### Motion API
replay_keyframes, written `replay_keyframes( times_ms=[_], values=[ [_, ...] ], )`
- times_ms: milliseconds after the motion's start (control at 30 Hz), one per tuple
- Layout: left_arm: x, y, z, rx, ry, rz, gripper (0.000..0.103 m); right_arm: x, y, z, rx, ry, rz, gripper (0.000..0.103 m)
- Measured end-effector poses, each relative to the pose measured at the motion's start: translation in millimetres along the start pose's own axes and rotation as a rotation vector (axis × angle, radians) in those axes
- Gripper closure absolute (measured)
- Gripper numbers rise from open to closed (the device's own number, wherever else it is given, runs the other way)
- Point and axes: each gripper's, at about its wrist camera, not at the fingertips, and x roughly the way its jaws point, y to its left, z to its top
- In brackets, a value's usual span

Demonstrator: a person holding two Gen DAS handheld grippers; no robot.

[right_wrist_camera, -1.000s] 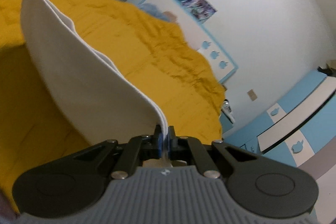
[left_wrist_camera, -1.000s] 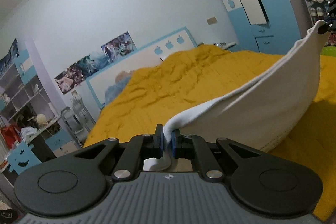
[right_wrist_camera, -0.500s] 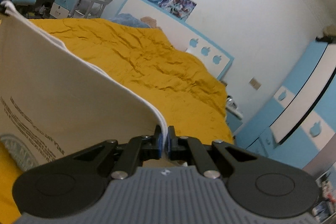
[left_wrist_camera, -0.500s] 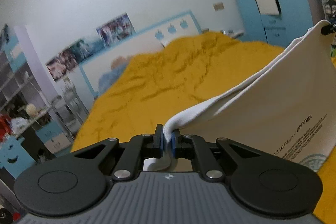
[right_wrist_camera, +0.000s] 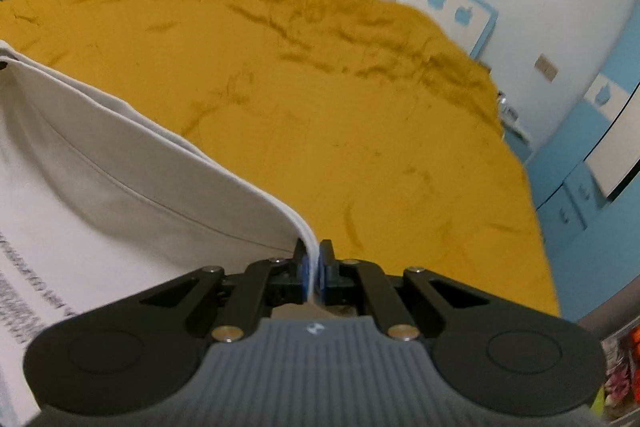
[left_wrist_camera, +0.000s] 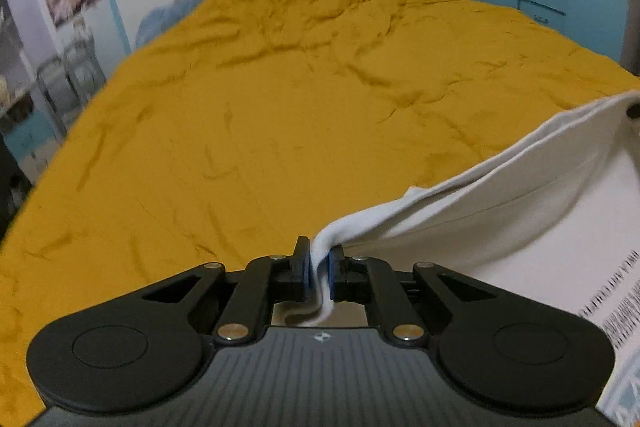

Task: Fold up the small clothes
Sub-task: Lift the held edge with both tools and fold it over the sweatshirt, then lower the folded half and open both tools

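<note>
The white garment (left_wrist_camera: 500,227) is being held stretched above the yellow bedspread (left_wrist_camera: 280,107), its edge clamped by the left gripper (left_wrist_camera: 319,273) and right gripper (right_wrist_camera: 314,273); folding is judged barely begun, with laying flat and folding remaining.

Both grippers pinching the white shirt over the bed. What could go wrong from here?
1. The left gripper grips only a thin bunched corner of the white shirt; it may slip out.
2. The shirt sags between it and the right gripper, so it may land creased.
3. The yellow bedspread is wrinkled, so the shirt may not lie flat on it.
</note>
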Motion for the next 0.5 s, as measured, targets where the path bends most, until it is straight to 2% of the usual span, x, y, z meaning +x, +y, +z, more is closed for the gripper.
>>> replay_keyframes(
  times_ms=[100,200,300,333,367,433,500],
  values=[
    [16.0,8.7,-4.2,-0.056,0.011,-0.013,0.084,35.6,3.6,-4.0,0.025,0.029,0.006,0.103],
    [24.9,15.6,-7.8,-0.090,0.026,-0.015,0.077,53.5,2.0,-7.5,0.085,0.038,0.016,0.102],
    [18.7,28.1,-13.4,-0.121,0.014,-0.037,0.068,59.6,-1.4,-7.1,0.141,0.024,0.010,0.087],
    [19.9,31.7,-11.2,-0.124,0.007,-0.030,0.058,59.0,-2.6,-6.4,0.153,0.011,0.006,0.074],
    [18.5,36.1,-11.4,-0.130,-0.005,-0.006,0.054,56.7,-1.7,-8.9,0.156,-0.003,-0.006,0.064],
    [14.7,48.6,-10.0,-0.168,-0.020,0.051,0.054,50.7,-3.8,-10.8,0.159,-0.027,-0.038,0.061],
    [6.5,61.9,-10.7,-0.226,-0.020,0.049,0.054,44.4,-10.7,-11.6,0.187,-0.030,-0.051,0.061]
  ],
)
